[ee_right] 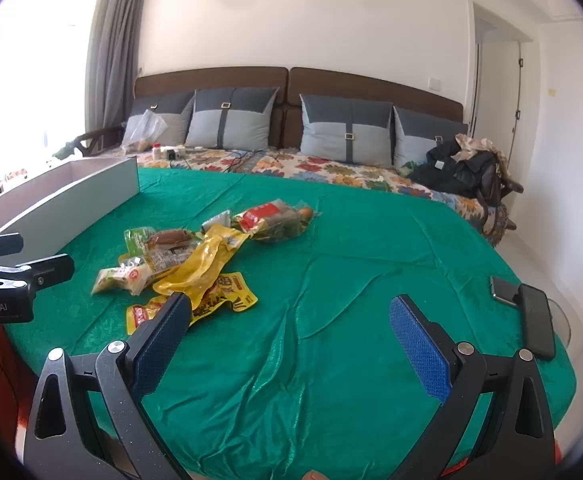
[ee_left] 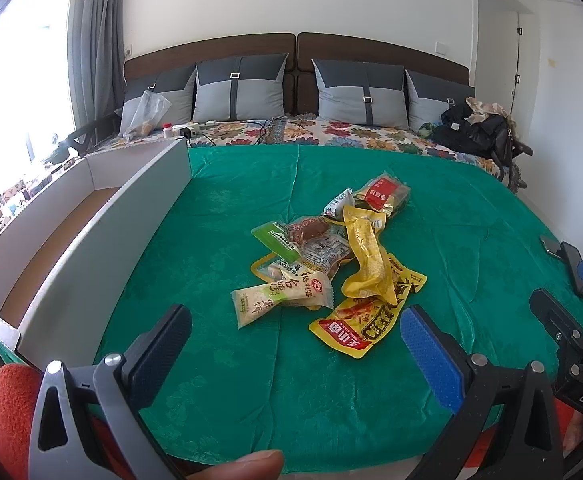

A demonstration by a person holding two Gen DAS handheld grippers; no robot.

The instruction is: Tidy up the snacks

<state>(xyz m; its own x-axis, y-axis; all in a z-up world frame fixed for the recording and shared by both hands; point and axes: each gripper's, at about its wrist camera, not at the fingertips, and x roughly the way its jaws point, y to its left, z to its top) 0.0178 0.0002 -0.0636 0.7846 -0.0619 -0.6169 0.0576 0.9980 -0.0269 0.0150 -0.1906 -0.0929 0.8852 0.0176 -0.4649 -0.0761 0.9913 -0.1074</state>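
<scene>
While both tongs hang wide open and empty above a table [ee_left: 219, 380] draped in glossy green damask, a heap of crinkled foil and plastic snack packets [ee_left: 331, 256] lies mid-cloth, apart from the left tongs [ee_left: 295, 344] and right tongs [ee_right: 291, 336]. A yellow sachet [ee_left: 355, 328] carries red-and-black Chinese lettering; a pale wrapper [ee_left: 283, 296] bears a red round logo. A shallow white cardboard box [ee_left: 103, 216] stands at the left edge.
</scene>
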